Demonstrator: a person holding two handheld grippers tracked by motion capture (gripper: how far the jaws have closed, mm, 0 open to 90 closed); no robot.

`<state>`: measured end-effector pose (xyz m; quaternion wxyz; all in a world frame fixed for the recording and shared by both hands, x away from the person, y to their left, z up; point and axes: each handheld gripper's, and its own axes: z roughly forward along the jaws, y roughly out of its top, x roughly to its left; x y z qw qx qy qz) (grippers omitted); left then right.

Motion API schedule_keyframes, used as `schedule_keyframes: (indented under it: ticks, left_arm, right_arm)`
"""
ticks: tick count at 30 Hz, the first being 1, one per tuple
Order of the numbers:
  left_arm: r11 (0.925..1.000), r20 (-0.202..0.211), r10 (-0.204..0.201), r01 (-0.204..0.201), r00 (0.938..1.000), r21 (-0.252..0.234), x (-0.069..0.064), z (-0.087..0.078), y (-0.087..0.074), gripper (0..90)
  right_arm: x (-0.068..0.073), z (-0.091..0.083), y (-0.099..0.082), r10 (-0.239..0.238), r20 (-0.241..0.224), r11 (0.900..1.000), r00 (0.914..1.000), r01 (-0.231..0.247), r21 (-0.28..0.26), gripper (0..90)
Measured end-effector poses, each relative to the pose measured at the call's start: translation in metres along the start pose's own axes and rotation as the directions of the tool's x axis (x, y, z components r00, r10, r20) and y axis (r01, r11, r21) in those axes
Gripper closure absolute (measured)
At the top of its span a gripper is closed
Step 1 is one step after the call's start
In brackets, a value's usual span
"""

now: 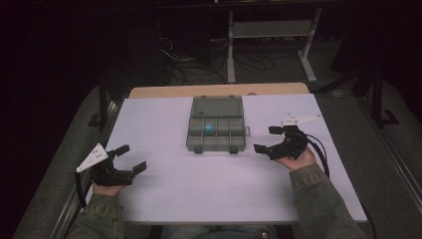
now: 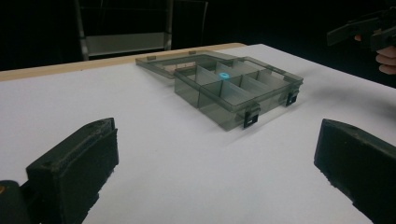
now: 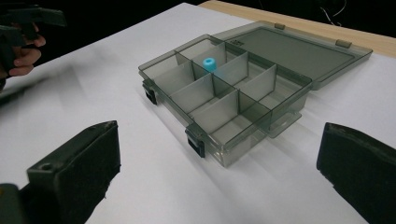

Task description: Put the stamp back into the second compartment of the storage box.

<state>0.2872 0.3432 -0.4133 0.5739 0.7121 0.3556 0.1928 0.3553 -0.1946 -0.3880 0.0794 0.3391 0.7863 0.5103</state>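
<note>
Tongs: left tongs (image 1: 130,158) and right tongs (image 1: 266,140) gaping empty, flanking organizer box (image 1: 217,134) at bench (image 1: 199,189) twelve o'clock; lid lying open, blue cap (image 1: 209,128) sitting inside; nothing being handled yet.

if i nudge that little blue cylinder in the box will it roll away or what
The blue cylinder stands upright, so it probably tips before rolling. It looks small and likely light. The dividers of the organizer box around it should stop any roll.

Left gripper (image 2: 215,163) jaws wide apart, open grey compartment box (image 2: 233,88) beyond, blue ring (image 2: 223,75) inside
</note>
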Motion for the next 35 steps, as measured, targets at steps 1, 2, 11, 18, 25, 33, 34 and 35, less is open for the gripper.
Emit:
schedule_keyframes:
  ticks: [1,2,11,18,25,33,34,35]
  left_arm:
    - [1.0000,0.000,0.000,0.000,1.0000,0.000,0.000,0.000,0.000,0.0]
    - [1.0000,-0.001,-0.001,0.001,1.0000,0.000,0.000,0.000,0.000,0.0]
    - [1.0000,-0.002,-0.005,0.005,1.0000,-0.003,0.000,0.000,0.000,0.0]
    - [1.0000,-0.001,-0.004,0.004,1.0000,-0.007,-0.001,0.000,0.000,0.0]
    - [0.9999,0.003,-0.011,0.011,0.9999,-0.008,-0.001,-0.001,0.000,0.0]
    - [1.0000,0.006,0.005,-0.005,1.0000,0.002,-0.001,-0.001,0.001,0.0]
    - [1.0000,0.005,0.007,-0.007,1.0000,0.004,0.000,-0.001,0.001,0.0]
    - [1.0000,0.005,0.006,-0.006,1.0000,0.003,0.000,-0.001,0.001,0.0]
  right_arm:
    - [0.001,-0.001,-0.001,0.004,0.002,1.0000,1.0000,-0.004,0.000,0.0]
    - [0.001,-0.001,-0.002,0.005,0.003,1.0000,1.0000,-0.005,-0.001,0.0]
    - [0.004,-0.007,-0.010,0.002,0.008,1.0000,1.0000,-0.002,-0.004,0.0]
    - [0.006,-0.015,-0.019,0.011,0.009,0.9995,0.9999,-0.011,-0.031,0.0]
    - [0.002,-0.023,-0.030,0.031,0.025,0.9983,0.9992,-0.030,-0.051,0.0]
    - [0.000,-0.028,-0.035,0.045,0.034,0.9967,0.9984,-0.042,-0.070,0.0]
    - [0.000,-0.028,-0.035,0.045,0.035,0.9966,0.9984,-0.042,-0.071,0.0]
    - [0.000,-0.028,-0.035,0.046,0.036,0.9964,0.9983,-0.043,-0.072,0.0]
